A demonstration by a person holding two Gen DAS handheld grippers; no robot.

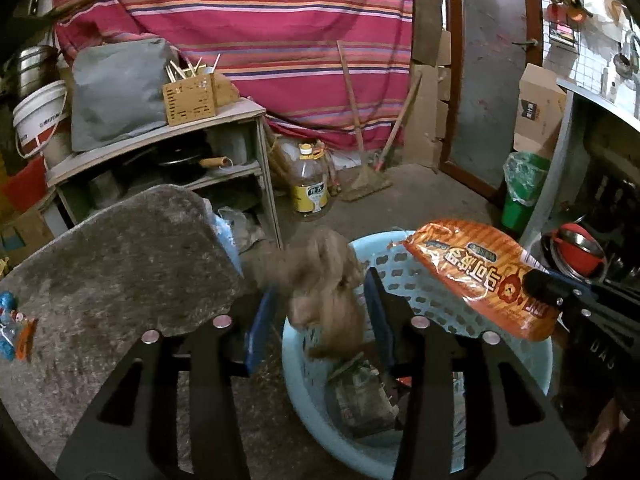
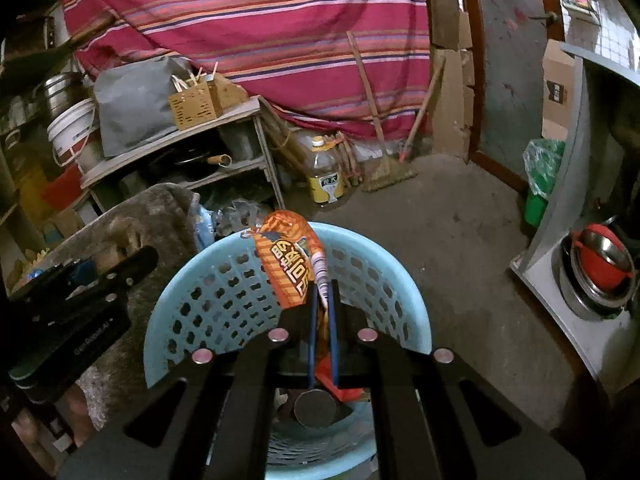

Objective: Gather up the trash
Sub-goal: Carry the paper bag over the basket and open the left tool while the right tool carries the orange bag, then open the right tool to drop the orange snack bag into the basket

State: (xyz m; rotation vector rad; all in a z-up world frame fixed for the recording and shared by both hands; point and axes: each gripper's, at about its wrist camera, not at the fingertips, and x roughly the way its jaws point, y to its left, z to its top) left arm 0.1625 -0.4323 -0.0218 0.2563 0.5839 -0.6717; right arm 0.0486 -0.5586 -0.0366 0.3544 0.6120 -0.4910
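Grey fuzzy surface (image 1: pixel 112 264) left of blue basket (image 1: pixel 516 352), small wrappers (image 1: pixel 14 332) at its far-left edge. Left gripper (image 1: pixel 320 308) above basket, fingers apart; blurred brown crumpled paper (image 1: pixel 324 280) between them, over basket. Right gripper (image 2: pixel 323 300) over basket, fingers clamped on orange snack bag (image 2: pixel 290 264).
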